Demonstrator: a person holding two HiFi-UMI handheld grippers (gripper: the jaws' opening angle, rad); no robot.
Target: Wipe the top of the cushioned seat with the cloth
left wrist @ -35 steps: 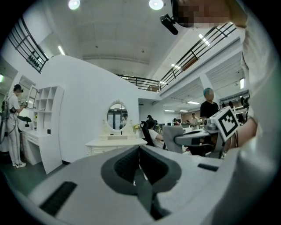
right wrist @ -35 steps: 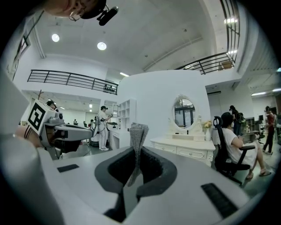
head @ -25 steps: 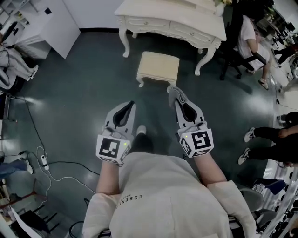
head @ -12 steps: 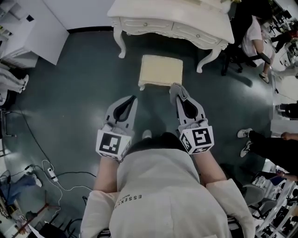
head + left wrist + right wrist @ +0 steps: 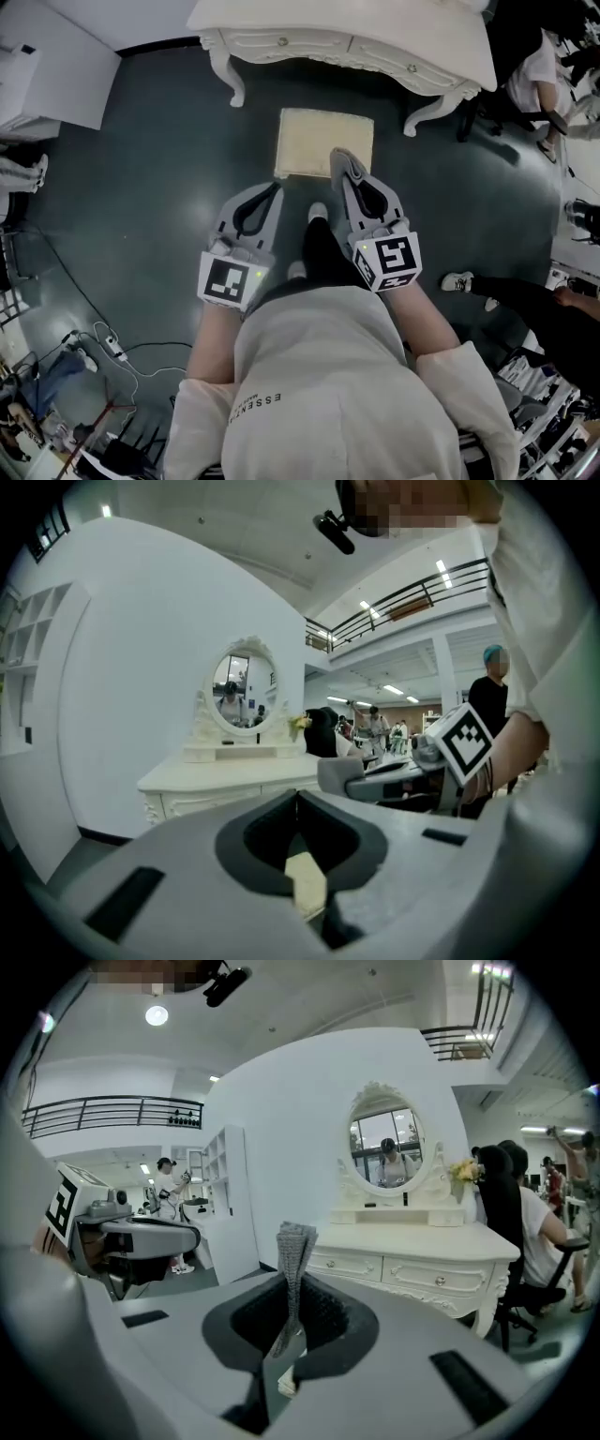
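Note:
The cushioned seat point(image 5: 309, 139) is a small cream stool on the dark floor, just in front of a white dressing table point(image 5: 347, 37). My right gripper point(image 5: 341, 165) is shut on a grey cloth point(image 5: 343, 159) that sticks out past its tips and overlaps the seat's near right edge in the head view. In the right gripper view the cloth point(image 5: 294, 1260) stands up between the jaws of the right gripper point(image 5: 289, 1327). My left gripper point(image 5: 274, 190) is shut and holds nothing, just short of the seat's near left corner. A sliver of the seat point(image 5: 307, 885) shows past the closed jaws of the left gripper point(image 5: 298, 801).
The dressing table point(image 5: 422, 1260) with an oval mirror point(image 5: 386, 1150) stands right behind the seat. A white cabinet point(image 5: 47, 75) is at far left. Cables point(image 5: 94, 347) lie on the floor at left. A seated person point(image 5: 548, 61) and another person's legs point(image 5: 525, 292) are at right.
The person has stepped forward: the seat and the dressing table have come closer. Both grippers now reach the seat's near edge, the right one still holding the cloth.

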